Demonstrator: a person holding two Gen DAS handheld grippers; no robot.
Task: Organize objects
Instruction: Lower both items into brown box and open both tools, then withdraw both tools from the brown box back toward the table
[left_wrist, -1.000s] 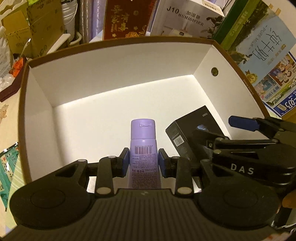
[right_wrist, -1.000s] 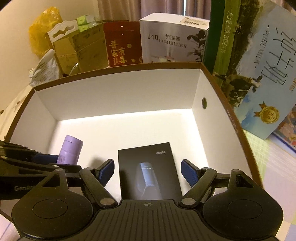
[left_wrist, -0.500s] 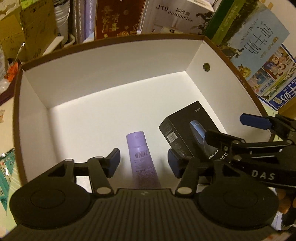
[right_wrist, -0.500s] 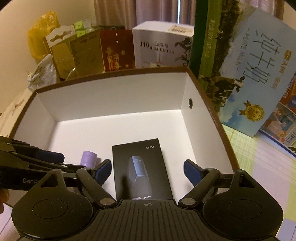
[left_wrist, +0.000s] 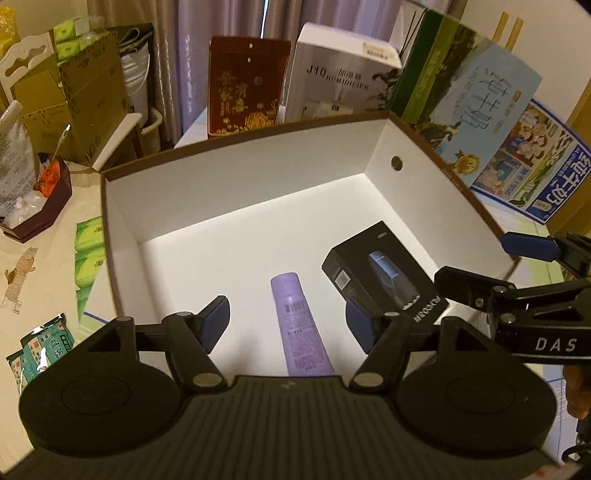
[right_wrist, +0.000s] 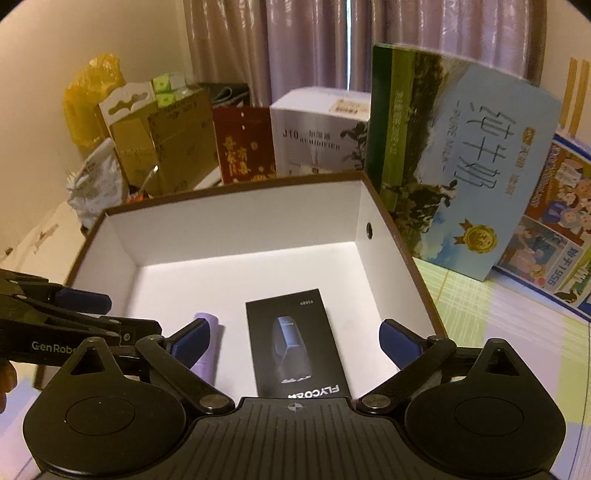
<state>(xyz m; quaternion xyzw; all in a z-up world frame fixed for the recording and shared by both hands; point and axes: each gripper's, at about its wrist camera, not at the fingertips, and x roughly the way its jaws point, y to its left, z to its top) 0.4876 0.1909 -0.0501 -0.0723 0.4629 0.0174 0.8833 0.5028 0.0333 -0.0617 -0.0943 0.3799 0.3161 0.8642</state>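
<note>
Lilac and lying flat on the white floor of the cardboard box (left_wrist: 236, 177), the tube (left_wrist: 300, 325) rests between the spread fingers of the left gripper (left_wrist: 286, 325), touched by neither and gripped by nothing. Just beside it lies the black carton (right_wrist: 295, 339), centred between the wide-open, empty fingers of the right gripper (right_wrist: 295, 338).
</note>
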